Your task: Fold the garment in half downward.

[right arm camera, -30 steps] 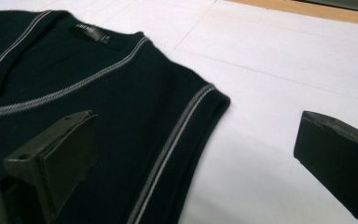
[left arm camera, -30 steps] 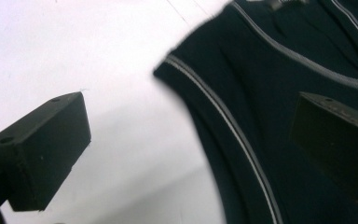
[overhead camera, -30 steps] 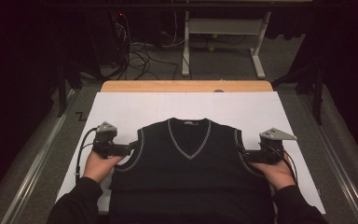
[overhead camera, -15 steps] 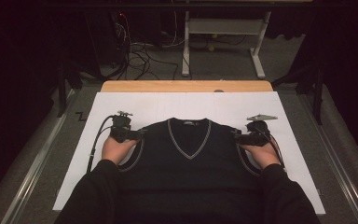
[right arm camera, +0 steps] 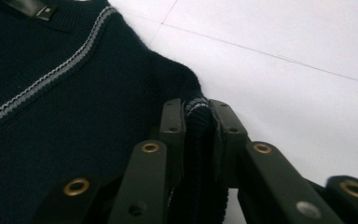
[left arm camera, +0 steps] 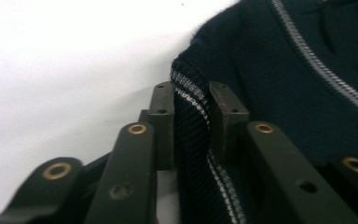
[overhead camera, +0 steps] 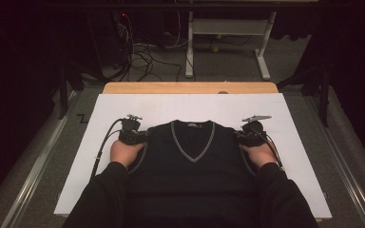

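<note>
From the high view, a dark sleeveless vest (overhead camera: pixel 190 156) with a grey-striped V-neck lies flat on the white sheet (overhead camera: pixel 294 156) that covers the table (overhead camera: pixel 190 87), its collar pointing to 12 o'clock and its hem running off toward 6 o'clock between the person's two dark sleeves. The left tongs (overhead camera: pixel 140 137) sit at the vest's 9 o'clock shoulder, the left hand (overhead camera: pixel 126 153) behind them, and a black cable (overhead camera: pixel 102 147) loops from them toward 7 o'clock. The right tongs (overhead camera: pixel 241 135) sit at the 3 o'clock shoulder, carried by the right hand (overhead camera: pixel 258 153), with a grey three-cornered plate (overhead camera: pixel 255 118) on top. Beyond the table, at 12 o'clock, a white metal frame (overhead camera: pixel 228 33) stands on the grey floor beside a tangle of cables (overhead camera: pixel 142 52). In the left gripper view, the left tongs (left arm camera: pixel 192 100) are clenched on the vest's armhole edge (left arm camera: pixel 191 116): the ribbed, grey-striped trim stands upright between the two black jaws, which press it from both sides, while the vest's body spreads toward 2 o'clock and the bare white sheet fills the 10 o'clock side. In the right gripper view, the right tongs (right arm camera: pixel 199 114) are likewise clenched on the other armhole edge (right arm camera: pixel 198 122), a fold of dark rib pinched between the jaws; the vest's front and the striped neckline (right arm camera: pixel 51 74) lie toward 10 o'clock, a small dark label (right arm camera: pixel 28 7) sits at the collar near 11 o'clock, and the white sheet stretches away toward 2 o'clock.
</note>
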Demonstrator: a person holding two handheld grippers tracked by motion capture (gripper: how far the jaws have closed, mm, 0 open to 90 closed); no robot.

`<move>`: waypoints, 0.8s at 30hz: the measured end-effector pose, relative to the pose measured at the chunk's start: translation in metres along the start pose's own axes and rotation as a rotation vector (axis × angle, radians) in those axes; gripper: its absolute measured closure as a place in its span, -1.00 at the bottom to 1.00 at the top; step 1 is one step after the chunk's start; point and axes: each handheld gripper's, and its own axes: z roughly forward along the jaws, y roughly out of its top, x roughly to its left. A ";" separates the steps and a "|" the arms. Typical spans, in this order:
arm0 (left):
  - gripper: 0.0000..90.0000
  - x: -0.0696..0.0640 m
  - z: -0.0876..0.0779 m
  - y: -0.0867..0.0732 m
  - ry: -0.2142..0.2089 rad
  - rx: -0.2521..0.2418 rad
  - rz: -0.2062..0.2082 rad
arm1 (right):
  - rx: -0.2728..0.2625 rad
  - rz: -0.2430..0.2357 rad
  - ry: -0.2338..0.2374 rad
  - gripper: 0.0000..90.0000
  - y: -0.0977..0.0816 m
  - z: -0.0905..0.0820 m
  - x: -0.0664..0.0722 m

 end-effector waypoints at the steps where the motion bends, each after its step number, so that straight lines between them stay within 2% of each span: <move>1: 0.58 0.000 -0.002 0.001 0.002 -0.015 -0.004 | -0.005 -0.010 -0.009 0.74 0.001 -0.001 0.001; 3: 0.58 0.001 -0.011 0.003 0.002 -0.064 0.000 | -0.056 -0.007 -0.020 0.74 0.002 -0.009 0.001; 4: 0.58 0.002 -0.021 0.007 -0.004 -0.118 0.008 | -0.112 -0.011 -0.030 0.74 0.006 -0.019 -0.001; 5: 0.58 0.002 -0.021 0.007 -0.004 -0.118 0.008 | -0.112 -0.011 -0.030 0.74 0.006 -0.019 -0.001; 6: 0.58 0.001 -0.028 0.010 0.006 -0.155 0.018 | -0.163 -0.019 -0.034 0.74 0.012 -0.030 -0.004; 8: 0.58 0.000 -0.038 0.017 0.010 -0.208 0.024 | -0.178 -0.018 -0.038 0.74 0.015 -0.034 -0.004; 9: 0.59 -0.002 -0.043 0.021 0.008 -0.220 0.029 | -0.219 -0.011 -0.042 0.74 0.025 -0.046 -0.006; 10: 0.59 -0.004 -0.050 0.028 0.010 -0.222 0.045 | -0.232 -0.012 -0.042 0.74 0.028 -0.049 -0.007; 11: 0.59 -0.004 -0.050 0.028 0.010 -0.222 0.045 | -0.232 -0.012 -0.042 0.74 0.028 -0.049 -0.007; 12: 0.59 -0.006 -0.055 0.032 0.018 -0.242 0.053 | -0.248 -0.013 -0.044 0.74 0.032 -0.054 -0.007; 15: 0.59 -0.006 -0.069 0.043 0.022 -0.309 0.036 | -0.306 -0.021 -0.056 0.74 0.045 -0.068 -0.008; 18: 0.59 -0.008 -0.085 0.056 0.031 -0.361 0.050 | -0.361 -0.040 -0.074 0.73 0.061 -0.081 -0.008; 20: 0.59 -0.009 -0.088 0.059 0.036 -0.371 0.051 | -0.368 -0.037 -0.078 0.73 0.063 -0.082 -0.008; 24: 0.59 -0.010 -0.098 0.067 0.042 -0.416 0.051 | -0.429 -0.039 -0.102 0.73 0.079 -0.091 -0.005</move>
